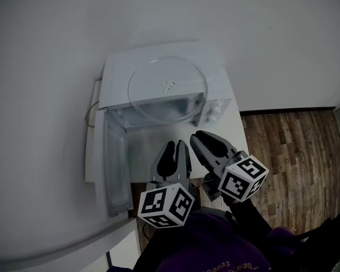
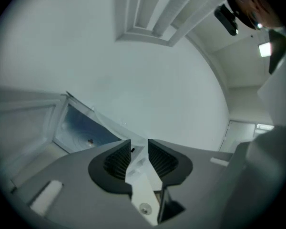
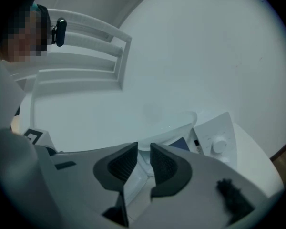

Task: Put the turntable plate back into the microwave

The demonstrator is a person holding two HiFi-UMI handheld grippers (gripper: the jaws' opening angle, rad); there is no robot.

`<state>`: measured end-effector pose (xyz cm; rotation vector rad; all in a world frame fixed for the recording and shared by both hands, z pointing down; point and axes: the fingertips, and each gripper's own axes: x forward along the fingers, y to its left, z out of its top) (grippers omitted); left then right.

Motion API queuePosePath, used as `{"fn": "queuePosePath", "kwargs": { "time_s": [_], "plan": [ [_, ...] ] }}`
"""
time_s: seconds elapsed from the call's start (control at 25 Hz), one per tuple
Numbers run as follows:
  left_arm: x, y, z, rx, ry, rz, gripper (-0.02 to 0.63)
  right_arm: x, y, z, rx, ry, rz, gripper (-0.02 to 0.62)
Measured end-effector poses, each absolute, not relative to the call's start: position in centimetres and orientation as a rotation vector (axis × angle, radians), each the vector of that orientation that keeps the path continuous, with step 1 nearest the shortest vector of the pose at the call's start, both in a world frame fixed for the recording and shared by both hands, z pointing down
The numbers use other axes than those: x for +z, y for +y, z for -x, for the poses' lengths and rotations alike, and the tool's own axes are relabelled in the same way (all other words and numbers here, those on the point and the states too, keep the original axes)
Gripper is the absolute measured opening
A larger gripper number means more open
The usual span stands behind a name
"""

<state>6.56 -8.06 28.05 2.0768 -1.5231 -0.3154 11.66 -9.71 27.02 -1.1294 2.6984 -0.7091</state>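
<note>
The turntable plate (image 1: 167, 89) lies on top of the microwave (image 1: 116, 78) and seems to overhang its front. The left gripper (image 1: 177, 146) and the right gripper (image 1: 201, 137) are empty, with jaws slightly apart. A one-sided pinch may tip the glass off.

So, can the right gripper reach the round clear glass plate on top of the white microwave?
Probably yes: nothing stands between the right gripper and the glass plate, and its jaws are apart, empty.

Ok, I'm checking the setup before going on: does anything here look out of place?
Yes. The glass turntable plate lies on top of the microwave rather than inside it, and its front edge juts out over the open cavity. The door stands swung open at the left.
</note>
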Motion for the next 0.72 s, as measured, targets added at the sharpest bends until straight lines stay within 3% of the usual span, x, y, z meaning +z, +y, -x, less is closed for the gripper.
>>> {"fn": "queuePosePath", "kwargs": {
  "time_s": [0.08,0.16,0.72],
  "plan": [
    [29.0,-8.6,-7.0,-0.374,-1.386,-2.019,0.155,27.5,-10.4,-12.0,-0.78,2.642,1.14,0.083],
    [29.7,-9.3,-6.8,-0.404,-1.34,-1.97,0.184,27.9,-11.1,-12.4,-0.851,2.584,1.146,0.11],
    [31.8,-15.5,-4.4,-0.704,-1.133,-1.72,0.193,30.8,-15.0,-11.9,-1.095,2.478,1.135,0.143]
  ]
}}
